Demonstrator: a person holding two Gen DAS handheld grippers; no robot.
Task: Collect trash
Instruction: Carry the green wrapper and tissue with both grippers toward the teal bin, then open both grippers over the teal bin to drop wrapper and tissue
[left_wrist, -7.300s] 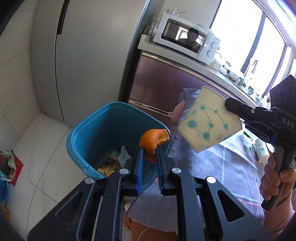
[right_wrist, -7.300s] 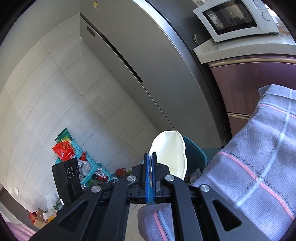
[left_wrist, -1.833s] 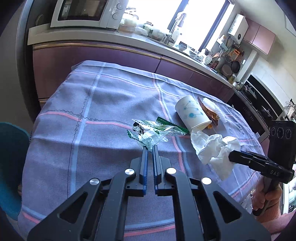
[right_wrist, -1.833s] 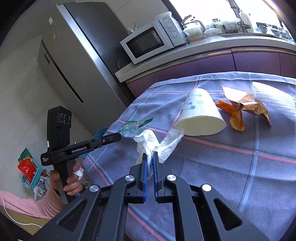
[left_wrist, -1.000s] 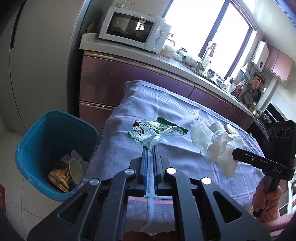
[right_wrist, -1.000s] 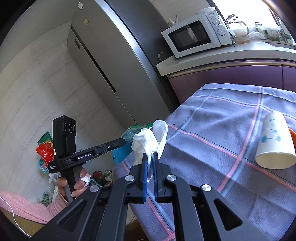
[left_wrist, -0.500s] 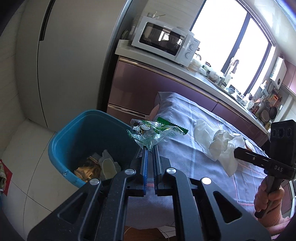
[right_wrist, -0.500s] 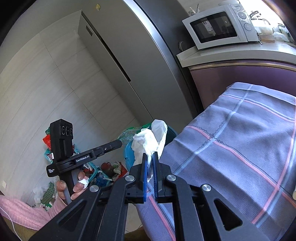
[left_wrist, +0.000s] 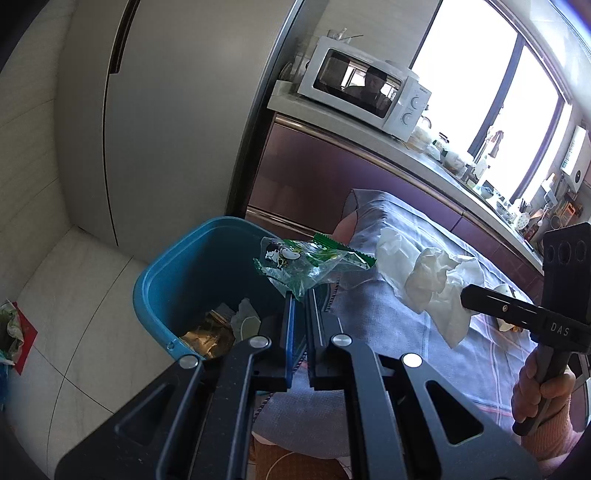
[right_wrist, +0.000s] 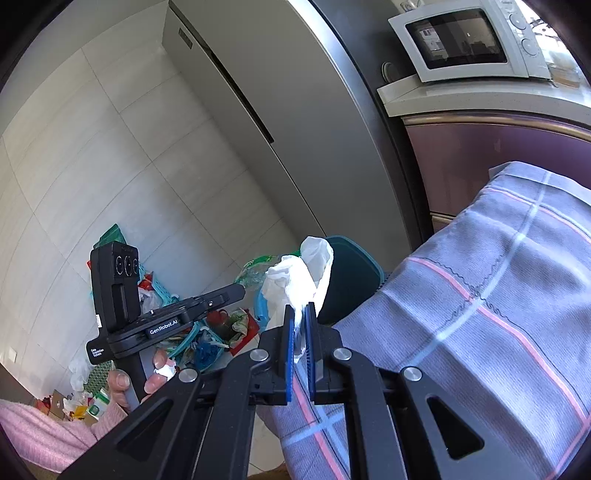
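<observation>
My left gripper (left_wrist: 300, 295) is shut on a clear green snack wrapper (left_wrist: 303, 260) with a cartoon dog, held above the right side of the blue bin (left_wrist: 155, 280). Several pieces of trash lie in the bin's bottom. My right gripper (right_wrist: 301, 310) is shut on a crumpled white tissue (right_wrist: 299, 277); in the left wrist view that tissue (left_wrist: 436, 284) hangs over the table's corner, right of the bin. In the right wrist view the bin (right_wrist: 351, 273) shows just beyond the tissue, and the left gripper (right_wrist: 236, 291) points at it from the left.
A table under a grey checked cloth (left_wrist: 399, 354) stands right of the bin. Behind the bin are a tall grey fridge (left_wrist: 177, 122) and purple cabinets with a white microwave (left_wrist: 365, 96) on top. Bags and a teal basket (right_wrist: 173, 317) clutter the floor.
Both grippers have swung left from over the table toward the bin, carrying the wrapper and the tissue. The wrapper now hangs over the bin's opening.
</observation>
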